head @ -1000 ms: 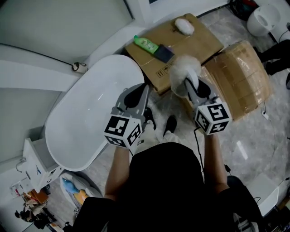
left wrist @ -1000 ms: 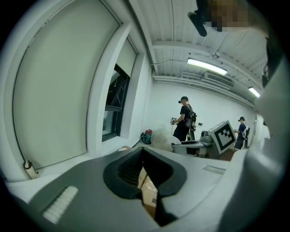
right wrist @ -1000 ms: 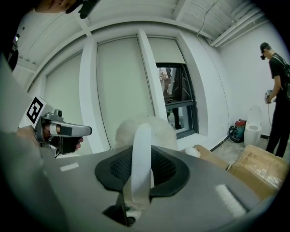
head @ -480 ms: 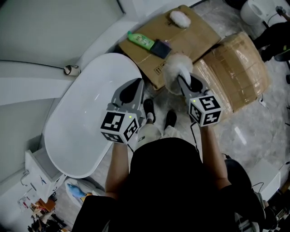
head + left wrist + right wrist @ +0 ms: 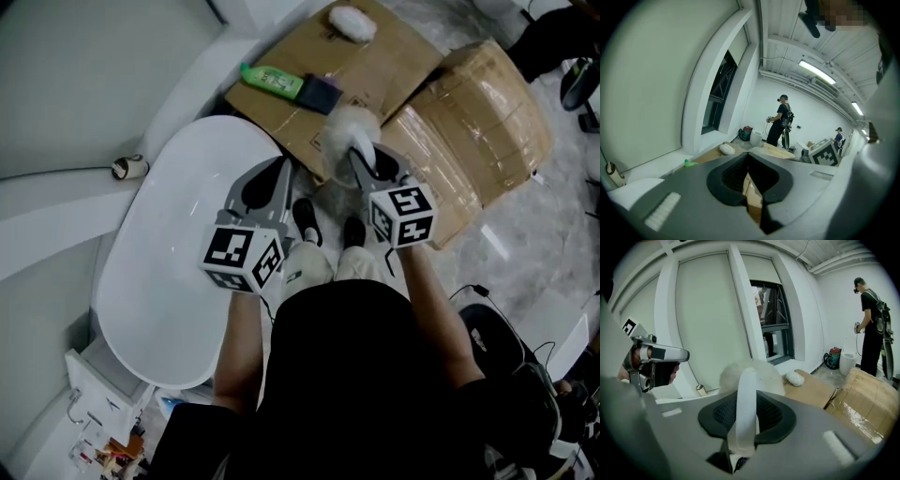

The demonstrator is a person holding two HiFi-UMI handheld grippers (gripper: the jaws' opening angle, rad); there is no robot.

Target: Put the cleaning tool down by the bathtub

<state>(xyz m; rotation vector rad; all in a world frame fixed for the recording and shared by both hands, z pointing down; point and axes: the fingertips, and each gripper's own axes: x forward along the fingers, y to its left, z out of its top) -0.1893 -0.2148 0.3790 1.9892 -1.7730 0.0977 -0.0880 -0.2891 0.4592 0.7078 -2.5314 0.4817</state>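
The cleaning tool is a white-handled duster with a fluffy white head [image 5: 349, 127]. My right gripper [image 5: 364, 161] is shut on its handle and holds it above the floor, over the edge of the flattened cardboard [image 5: 394, 56]. In the right gripper view the handle [image 5: 745, 418] runs up between the jaws of the right gripper [image 5: 746, 397] to the fluffy head [image 5: 765, 375]. The white bathtub [image 5: 169, 272] lies to the left. My left gripper [image 5: 267, 183] hovers over the tub's near rim. In its own view the left gripper [image 5: 747, 157] is shut and holds nothing.
On the cardboard lie a green bottle [image 5: 272, 82], a dark block [image 5: 319, 94] and a white fluffy pad [image 5: 352, 21]. A plastic-wrapped box [image 5: 478, 131] stands to the right. The holder's shoes [image 5: 305, 220] are between tub and box. Another person [image 5: 869, 333] stands farther off.
Both grippers have drifted a little up and left in the head view as the head turned. The duster stays held in the right gripper, and the left stays shut and empty.
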